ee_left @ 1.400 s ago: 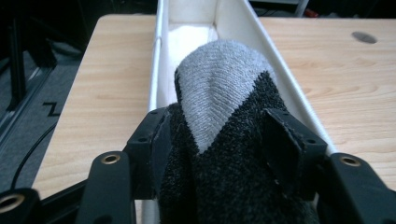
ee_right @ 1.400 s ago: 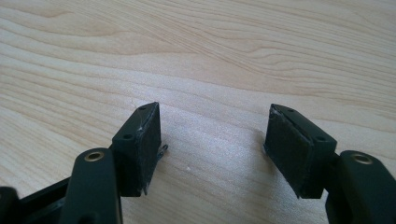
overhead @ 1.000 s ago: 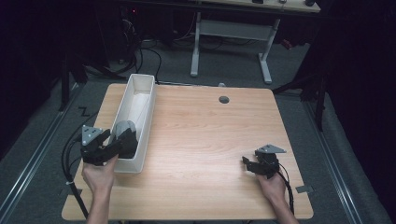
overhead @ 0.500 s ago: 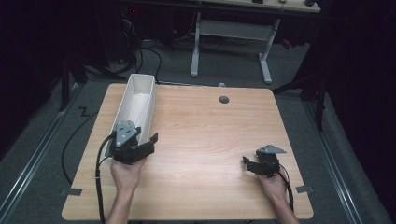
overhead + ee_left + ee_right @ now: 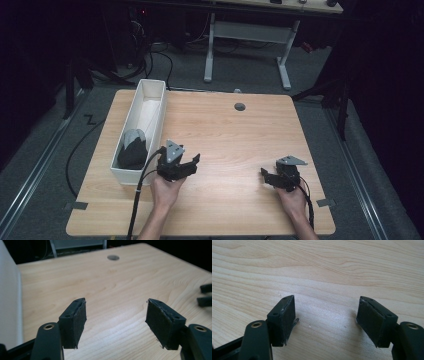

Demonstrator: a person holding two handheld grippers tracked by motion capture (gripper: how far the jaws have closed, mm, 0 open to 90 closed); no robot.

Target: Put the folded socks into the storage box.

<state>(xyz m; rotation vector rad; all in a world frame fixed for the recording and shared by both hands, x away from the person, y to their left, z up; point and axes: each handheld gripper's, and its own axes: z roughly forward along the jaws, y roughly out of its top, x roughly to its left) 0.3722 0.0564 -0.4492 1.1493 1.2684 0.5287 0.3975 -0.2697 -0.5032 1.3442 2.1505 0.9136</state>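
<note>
My left gripper (image 5: 194,164) hovers low over the wooden table (image 5: 225,135), just right of the near end of a long white bin (image 5: 150,87), jaws pointing right. In the left gripper view it (image 5: 116,320) stands open with only bare wood between the pads; its jaws have just been opening. A dark grey bundle (image 5: 132,147) lies in the bin's near end. My right gripper (image 5: 264,177) rests at the front right, jaws pointing left. In the right gripper view it (image 5: 325,320) is open and holds nothing; its jaws have just been opening further.
A round grommet hole (image 5: 240,106) sits near the table's far edge. The bin's white wall (image 5: 10,302) fills the left edge of the left gripper view, and the right gripper's jaw tips (image 5: 206,293) show at its right. A desk frame (image 5: 250,35) stands beyond the table.
My left hand has moved from beside the bin to the right, over the open table, and slightly down. The grey bundle stays in the bin. The right hand has kept still.
</note>
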